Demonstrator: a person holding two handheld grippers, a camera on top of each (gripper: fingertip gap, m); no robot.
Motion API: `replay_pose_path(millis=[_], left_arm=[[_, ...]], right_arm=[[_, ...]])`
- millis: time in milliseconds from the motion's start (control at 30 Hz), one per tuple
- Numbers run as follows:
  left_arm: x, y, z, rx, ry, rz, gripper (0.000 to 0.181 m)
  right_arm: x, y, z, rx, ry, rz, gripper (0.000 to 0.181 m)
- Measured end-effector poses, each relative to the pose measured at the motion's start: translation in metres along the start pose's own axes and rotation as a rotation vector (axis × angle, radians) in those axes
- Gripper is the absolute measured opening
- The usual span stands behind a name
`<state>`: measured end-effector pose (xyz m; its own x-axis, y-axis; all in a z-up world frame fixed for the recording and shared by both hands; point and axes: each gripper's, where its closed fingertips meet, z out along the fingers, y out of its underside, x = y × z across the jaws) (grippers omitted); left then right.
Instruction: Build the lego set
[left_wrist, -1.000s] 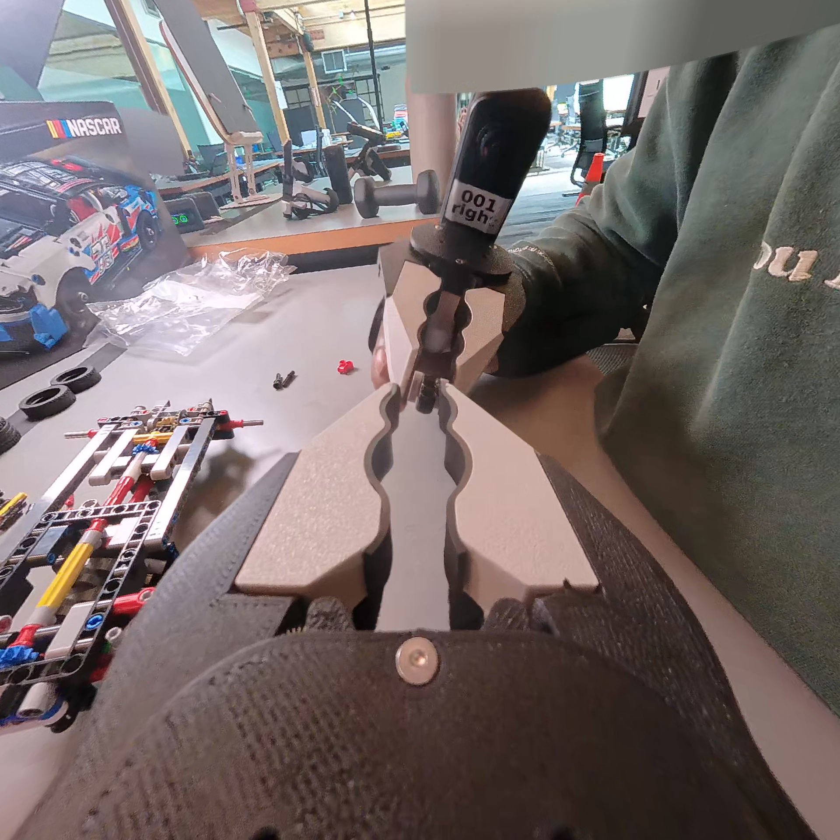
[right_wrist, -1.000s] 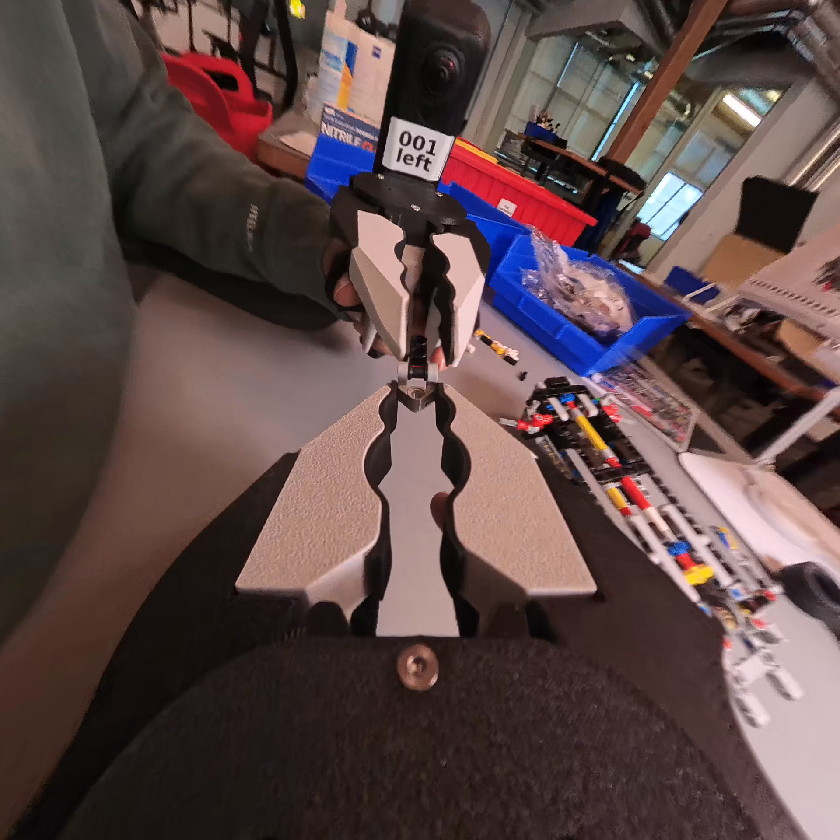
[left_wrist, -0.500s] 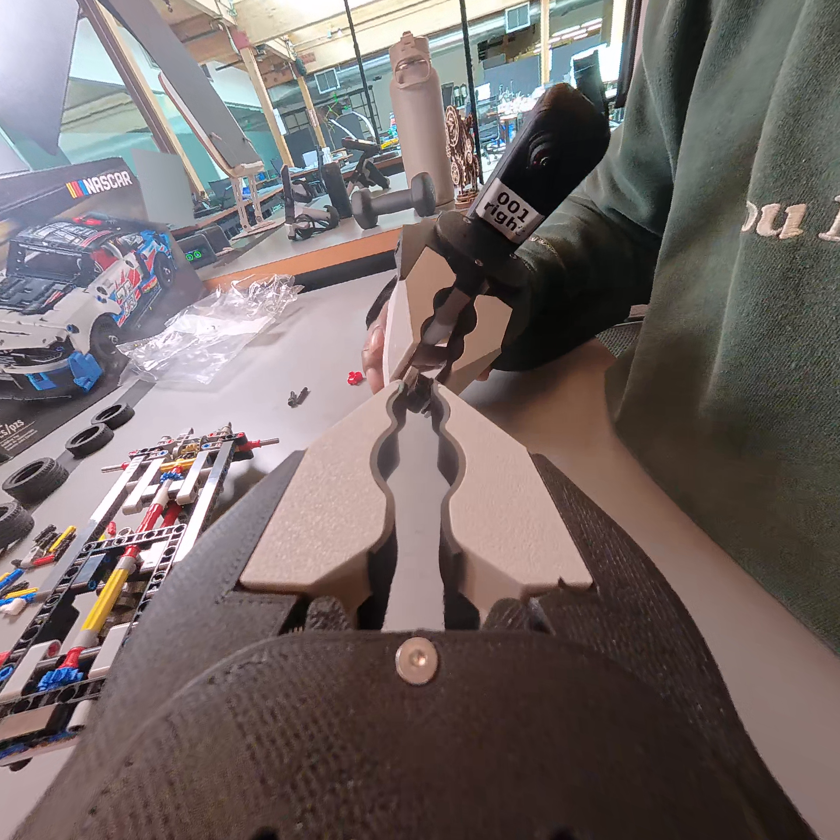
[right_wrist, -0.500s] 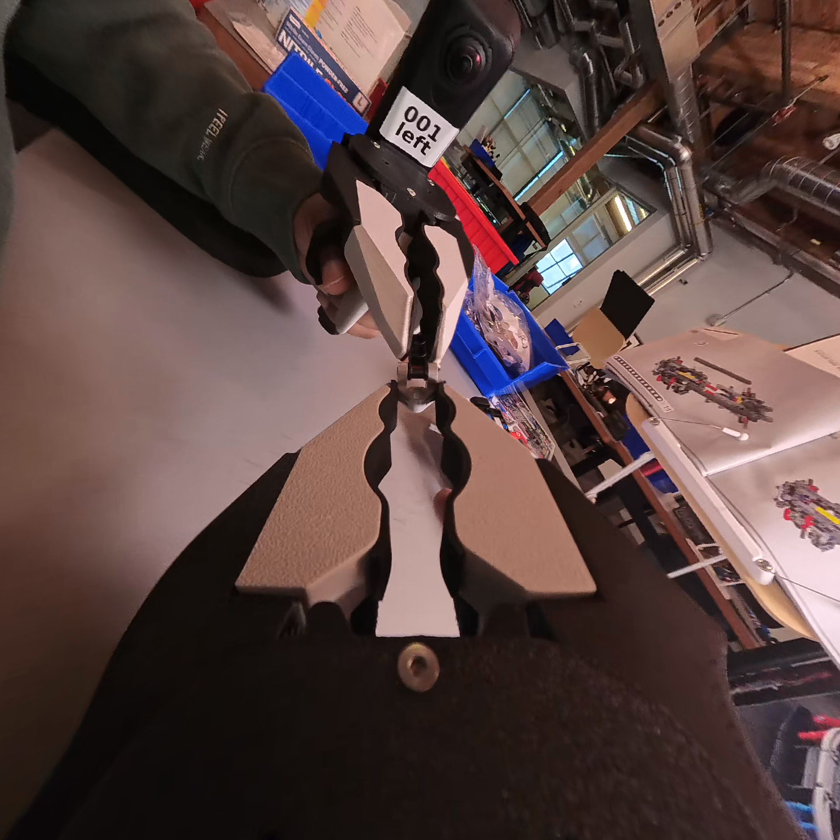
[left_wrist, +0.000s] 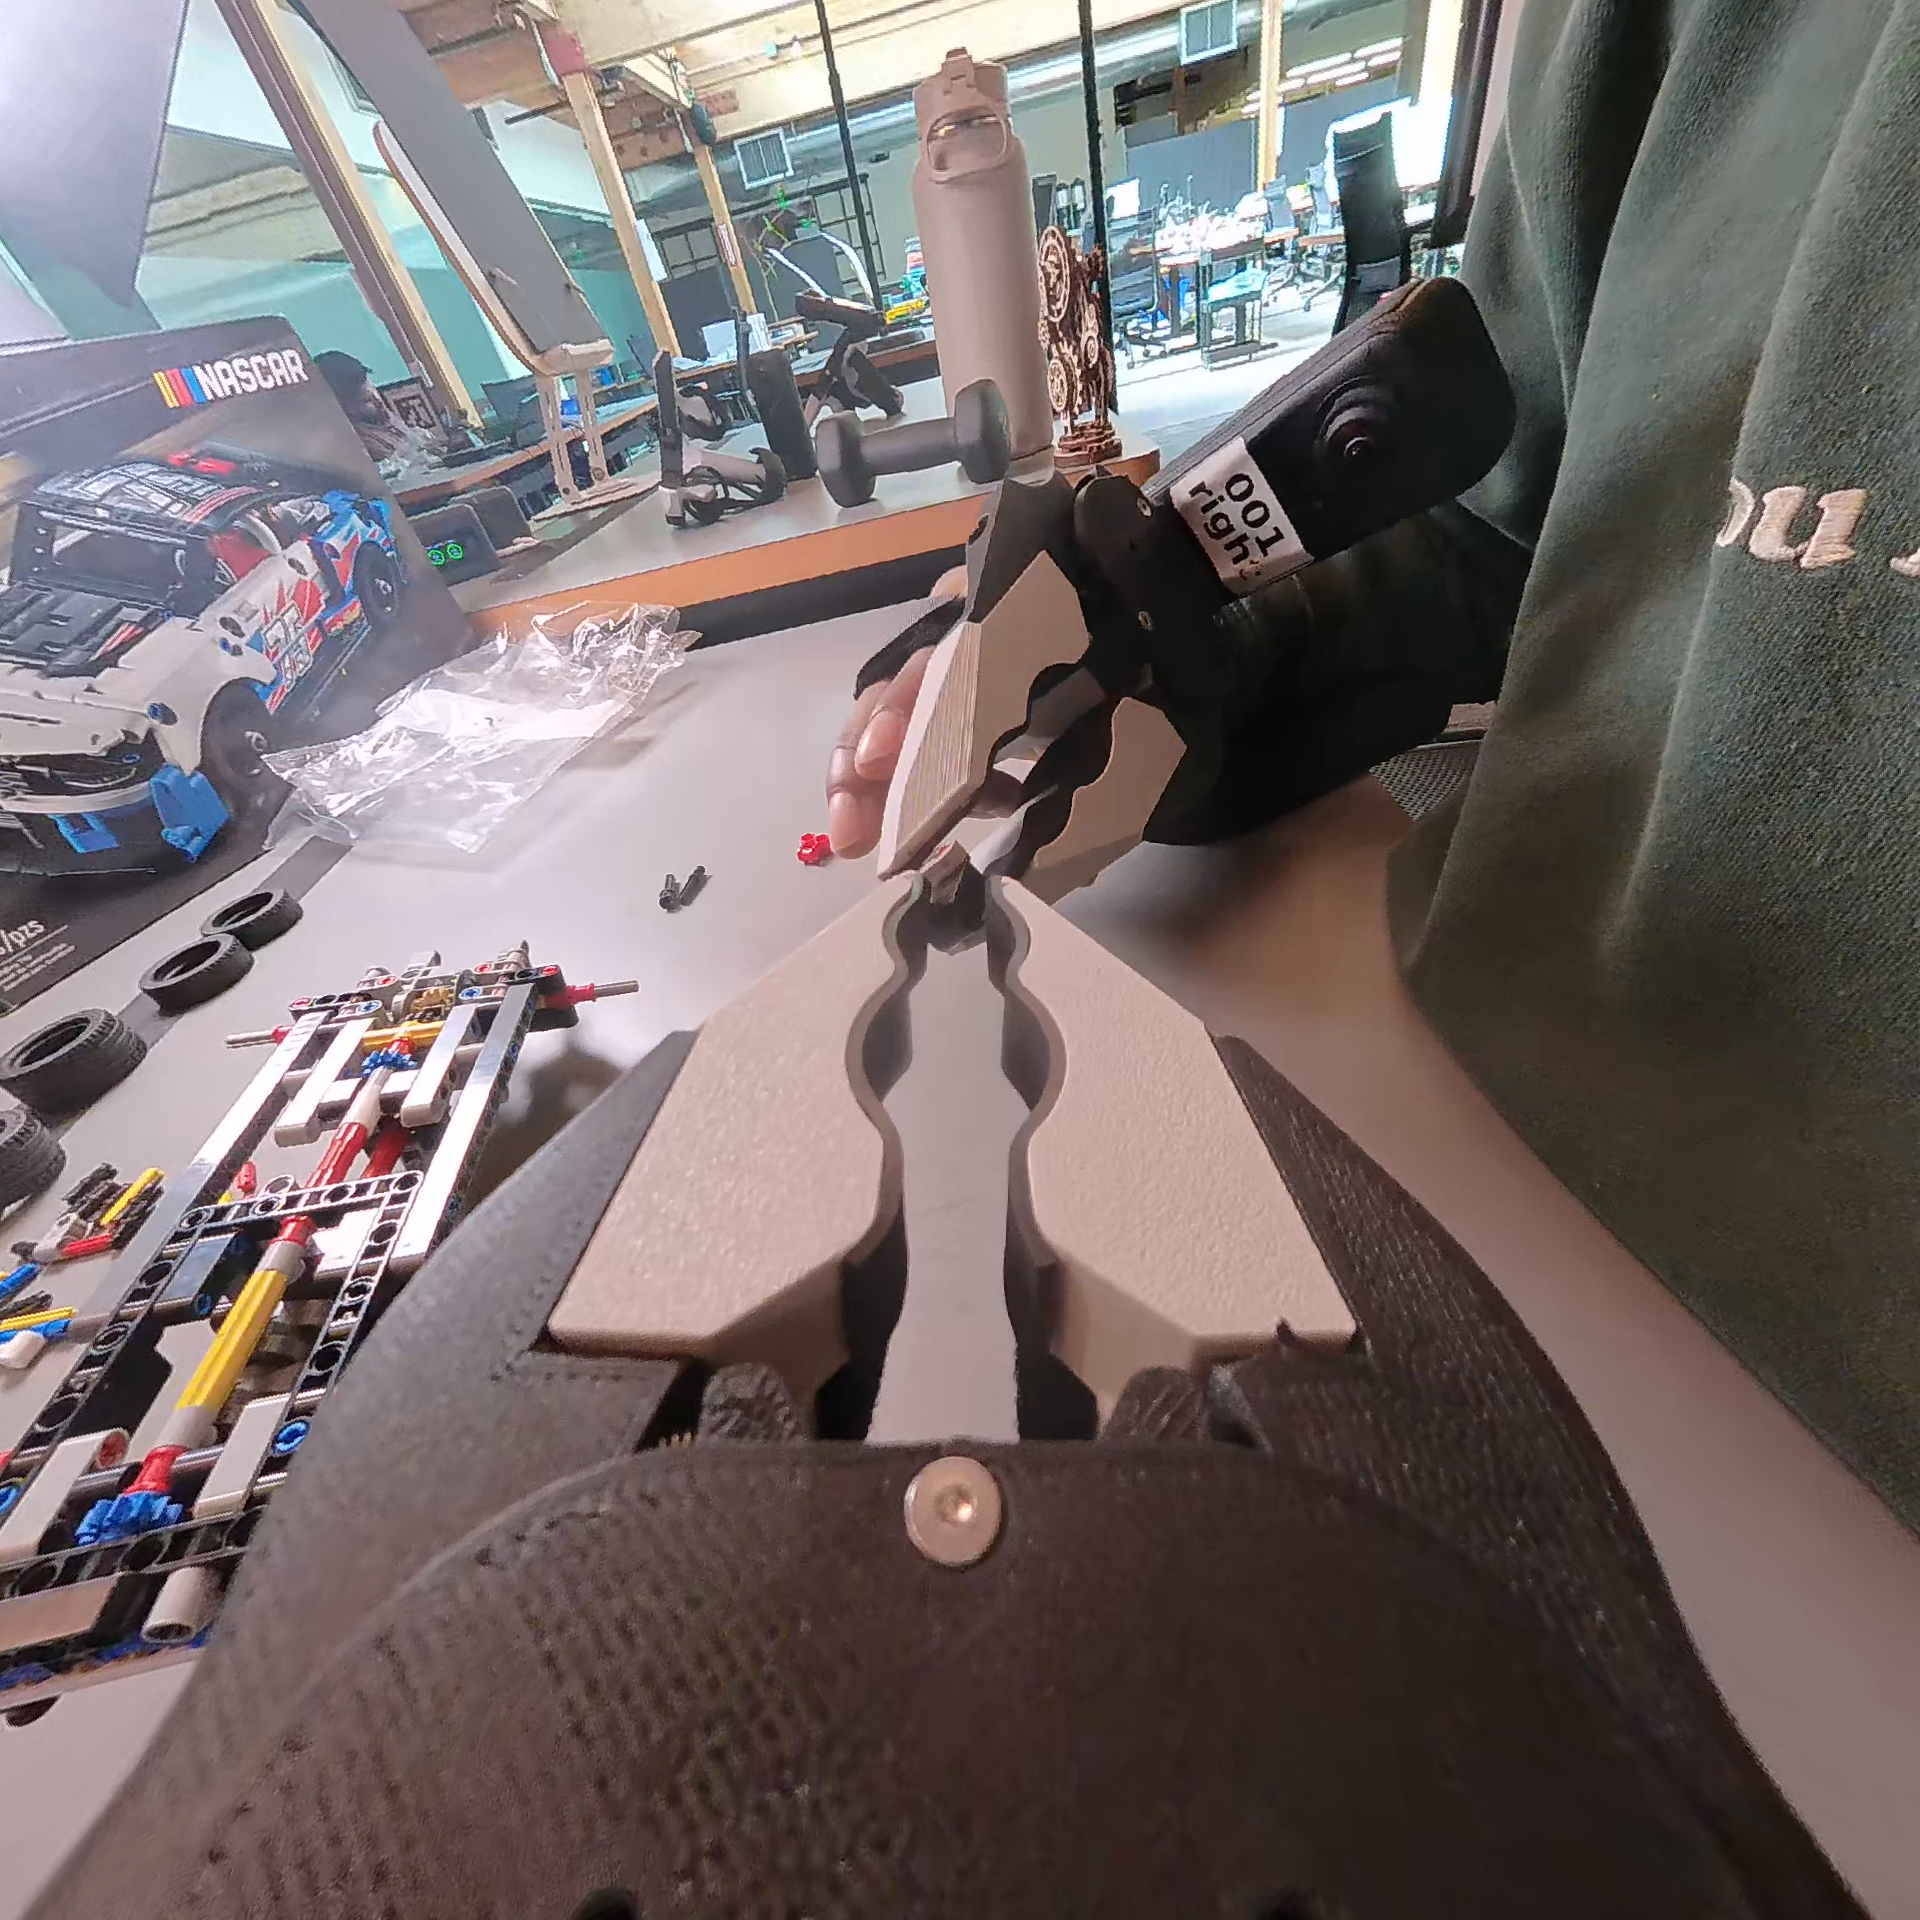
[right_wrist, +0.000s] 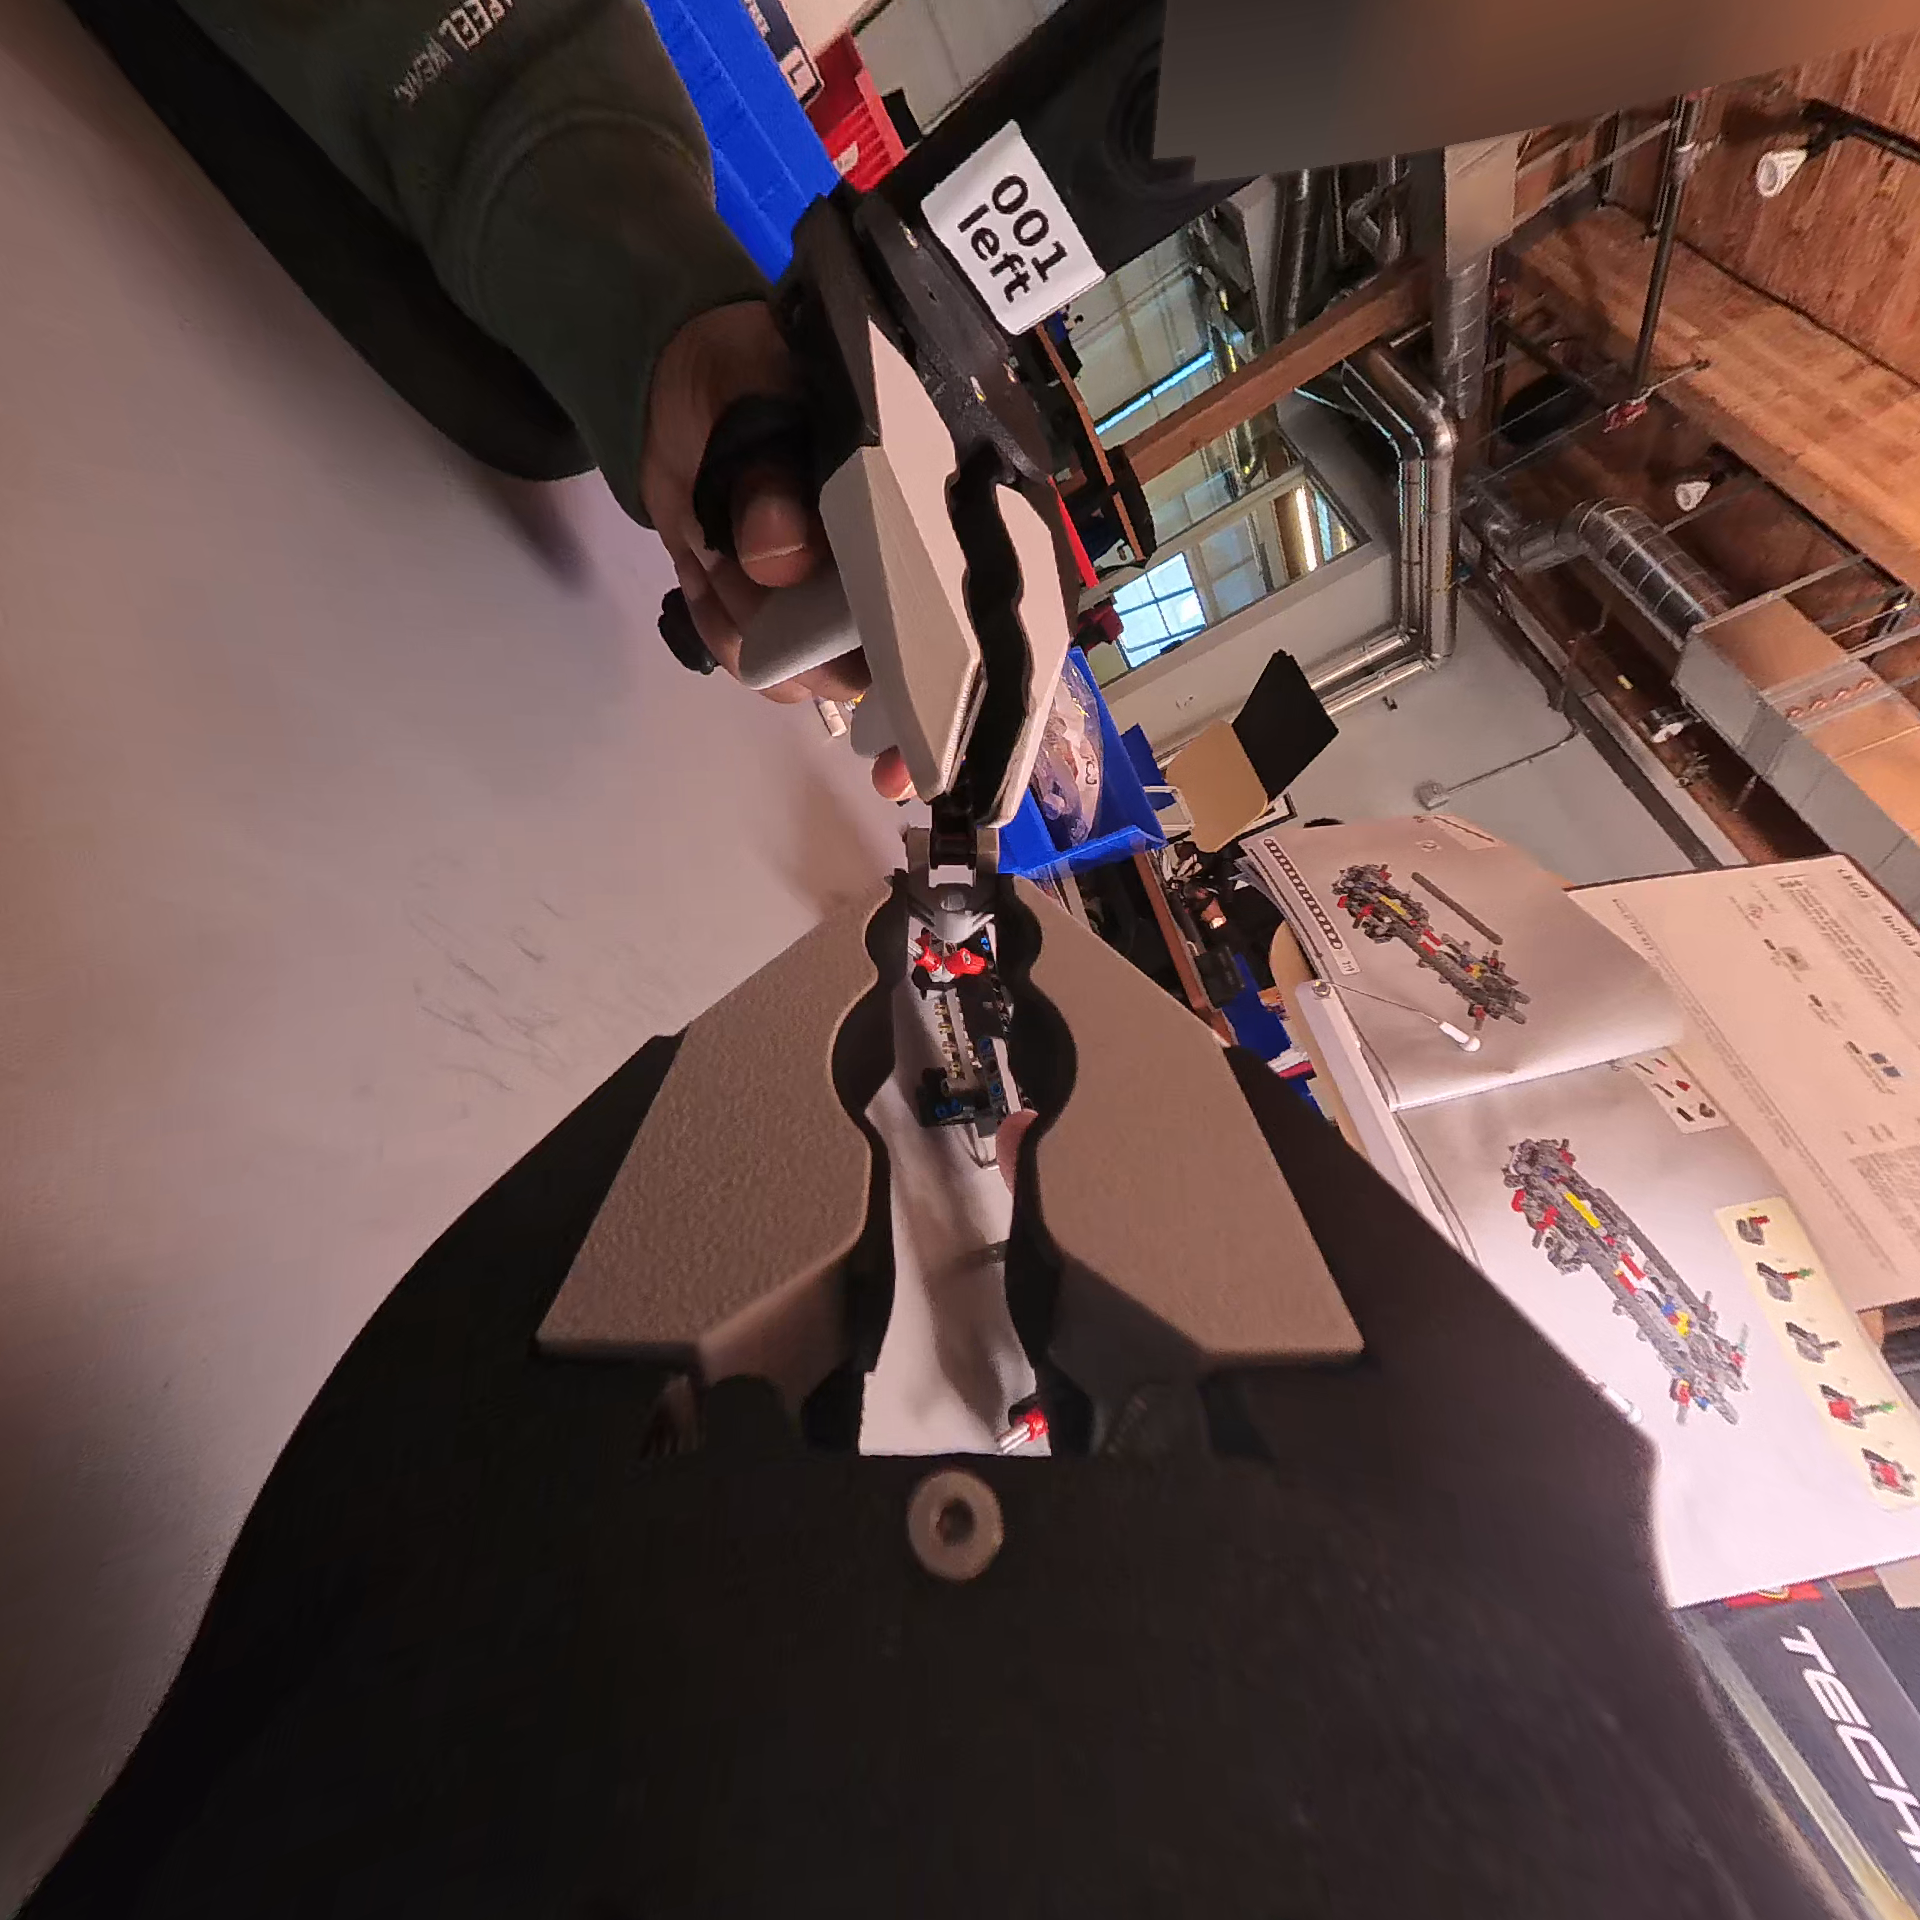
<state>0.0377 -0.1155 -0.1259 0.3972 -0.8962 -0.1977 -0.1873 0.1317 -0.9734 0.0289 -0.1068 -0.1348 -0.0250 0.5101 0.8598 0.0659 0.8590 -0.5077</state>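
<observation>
My left gripper (left_wrist: 951, 902) is shut on a small black lego piece (left_wrist: 953, 920) at its fingertips. My right gripper (right_wrist: 949, 891) is shut on a small grey lego piece (right_wrist: 945, 860). The two grippers meet tip to tip above the table, and the two pieces touch. The right gripper also shows in the left wrist view (left_wrist: 948, 868), tilted, coming in from the upper right. The left gripper shows in the right wrist view (right_wrist: 961, 805), coming in from above. The long lego chassis (left_wrist: 312, 1195) lies on the table to the left; it also shows between my right fingers (right_wrist: 966, 1029).
Black tyres (left_wrist: 73, 1044), the set's box (left_wrist: 187, 582) and an empty plastic bag (left_wrist: 499, 707) lie left. A small red piece (left_wrist: 814, 847) and black pins (left_wrist: 681, 886) sit on the table. The open instruction booklet (right_wrist: 1558, 1091) and a blue bin (right_wrist: 1091, 790) are right. A green-sleeved person (left_wrist: 1714, 727) is close. The tips of both grippers are at nearly the same place.
Both grippers stayed tip to tip on their pieces. The right gripper has rolled over, so it leans from the upper right in the left wrist view, and its own view has turned sideways.
</observation>
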Motion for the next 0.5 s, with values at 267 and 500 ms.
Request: replay_pose_path(millis=[267,500], left_arm=[[-0.006,0.005,0.0,-0.015,-0.025,-0.018,0.013],[-0.009,0.01,0.002,-0.041,-0.049,-0.027,0.008]], right_arm=[[-0.003,0.008,0.003,0.017,-0.112,0.398,0.013],[-0.005,0.003,0.003,0.081,-0.239,0.759,0.013]])
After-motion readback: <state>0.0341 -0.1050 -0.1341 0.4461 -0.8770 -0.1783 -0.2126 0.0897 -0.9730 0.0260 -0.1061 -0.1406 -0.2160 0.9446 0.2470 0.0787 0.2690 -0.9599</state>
